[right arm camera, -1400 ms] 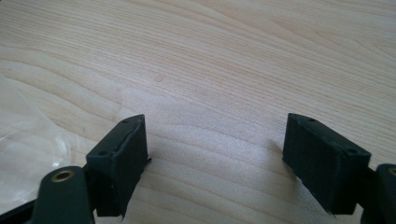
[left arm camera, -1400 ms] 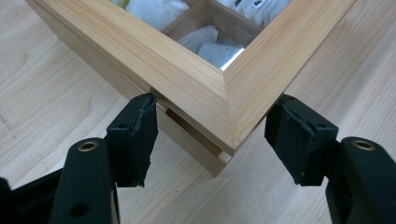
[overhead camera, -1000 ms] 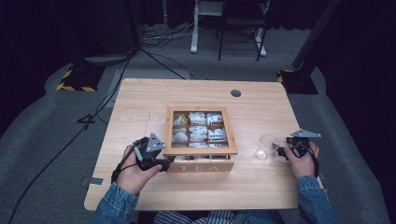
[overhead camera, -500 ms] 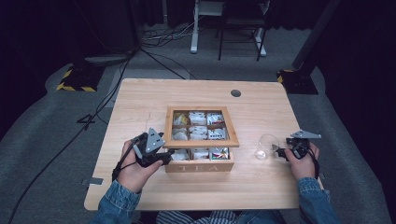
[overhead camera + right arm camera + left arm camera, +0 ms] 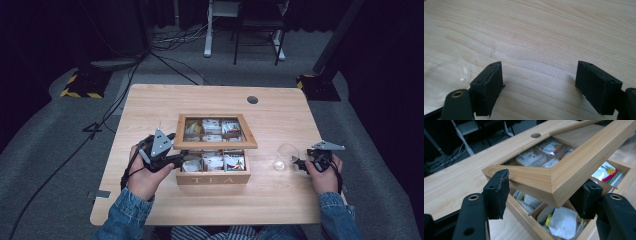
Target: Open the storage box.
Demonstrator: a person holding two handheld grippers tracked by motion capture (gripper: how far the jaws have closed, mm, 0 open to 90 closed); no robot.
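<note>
While the lid (image 5: 215,131) of the wooden tea box (image 5: 213,172) now stands raised off its near-left corner, a second ago it lay lower over the compartments. Seen from the high view, the box sits mid-table, and the left gripper (image 5: 176,158) is at its left side, jaws around the lid's near-left corner. The right gripper (image 5: 297,163) rests near the right edge of the table (image 5: 150,110), just beside a clear glass cup (image 5: 285,156), much as before.

From the left gripper view, the lid's corner (image 5: 554,182) lies between the left gripper's (image 5: 544,192) jaws; whether the pads press on it I cannot tell. Tea bags (image 5: 561,222) lie in the compartments below.

From the right gripper view, the right gripper's (image 5: 539,82) jaws stand apart, released over bare wood, the cup (image 5: 441,72) at the left.
</note>
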